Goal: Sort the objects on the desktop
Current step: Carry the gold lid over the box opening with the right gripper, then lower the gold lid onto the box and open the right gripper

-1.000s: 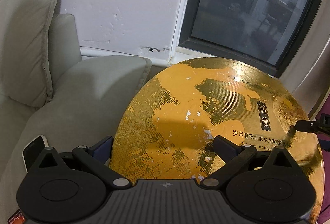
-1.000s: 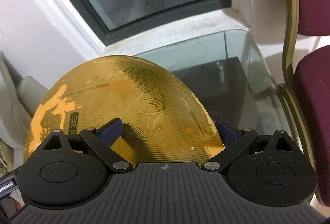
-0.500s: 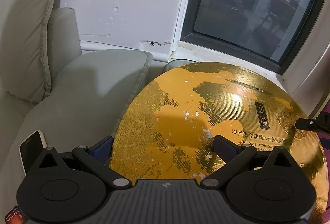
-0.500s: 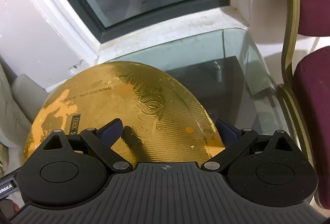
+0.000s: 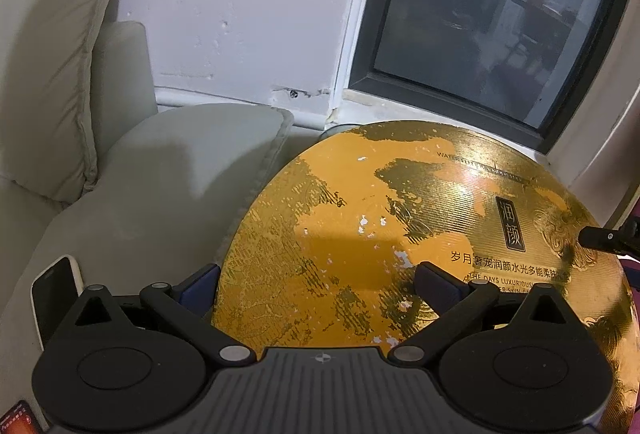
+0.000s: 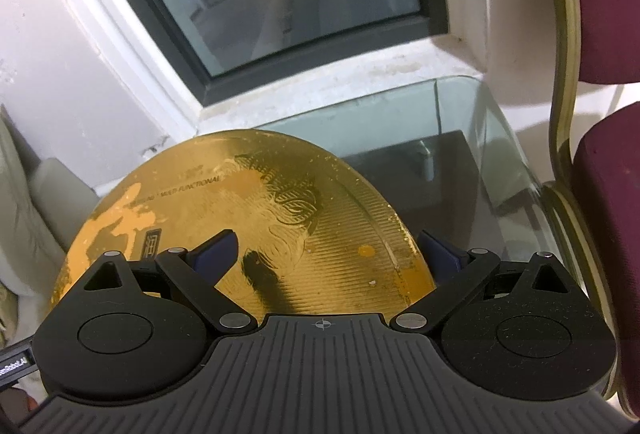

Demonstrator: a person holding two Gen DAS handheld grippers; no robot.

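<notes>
A large round gold box [image 5: 400,202] with black lettering fills the lower half of the left wrist view. Its left rim runs between the fingers of my left gripper [image 5: 318,286], which stand wide open: the left finger hangs beside the rim, the right finger over the lid. In the right wrist view the same gold box [image 6: 280,202] lies over the glass table [image 6: 460,114]. My right gripper [image 6: 328,254] is open too, one finger over the lid and the other past the box's right rim. What supports the box underneath is hidden.
A grey sofa cushion [image 5: 168,170] lies left of the box, with a phone [image 5: 54,294] on it near my left gripper. A dark window [image 5: 480,14] and a white wall stand behind. A maroon chair [image 6: 600,194] with a gold frame stands right of the table.
Both views have tilted and shifted a little. The box's far edge sits slightly lower in both, and more of the glass table's back edge shows. The fingers keep the same spread.
</notes>
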